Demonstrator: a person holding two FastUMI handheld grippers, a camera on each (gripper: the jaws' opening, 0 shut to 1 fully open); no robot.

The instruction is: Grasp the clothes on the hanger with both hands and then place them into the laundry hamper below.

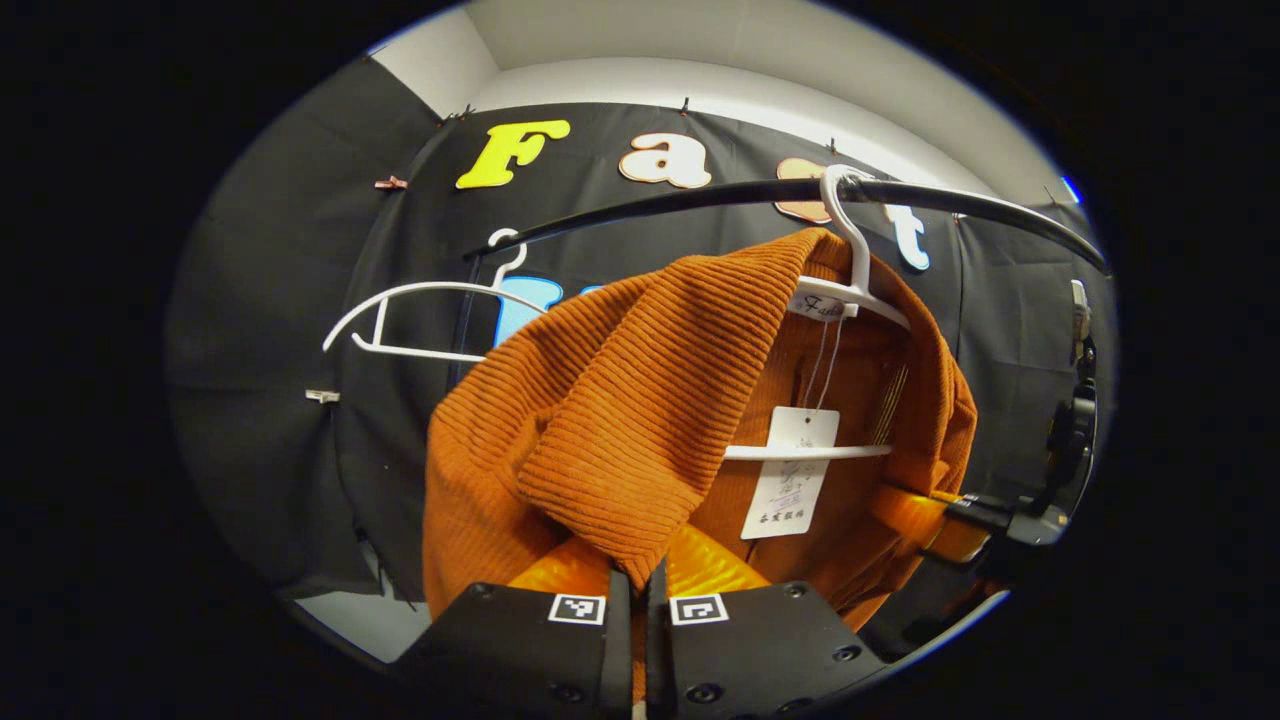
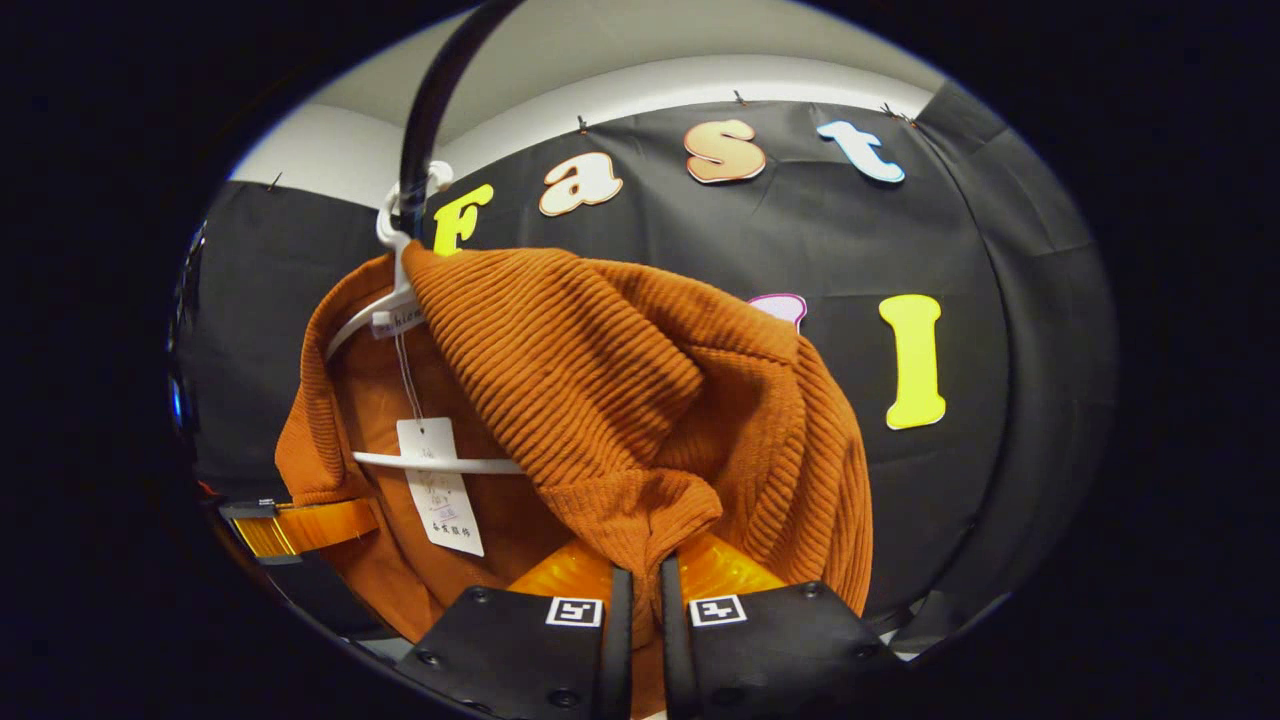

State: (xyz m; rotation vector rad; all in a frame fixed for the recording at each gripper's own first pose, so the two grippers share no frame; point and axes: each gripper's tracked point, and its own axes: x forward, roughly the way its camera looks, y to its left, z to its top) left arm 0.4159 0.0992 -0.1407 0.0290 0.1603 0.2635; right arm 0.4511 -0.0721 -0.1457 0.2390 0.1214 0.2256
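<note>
Sweater (image 1: 620, 400), orange and ribbed, hangs on a white hanger (image 1: 850, 290) hooked over the black rail (image 1: 700, 200), a paper tag (image 1: 795, 470) dangling at its front. The left gripper (image 1: 637, 585) has its fingers pressed nearly together, pinching a folded edge of the knit; the right gripper (image 2: 640, 580) pinches the opposite fold the same way. A second hanger (image 1: 420, 320) hangs bare farther along the rail. The grasp step looks complete with both hands (2 holds, 1 on each side). Next, the sweater must be lifted or slid clear of the hanger's shoulders, then lowered into the hamper.
</note>
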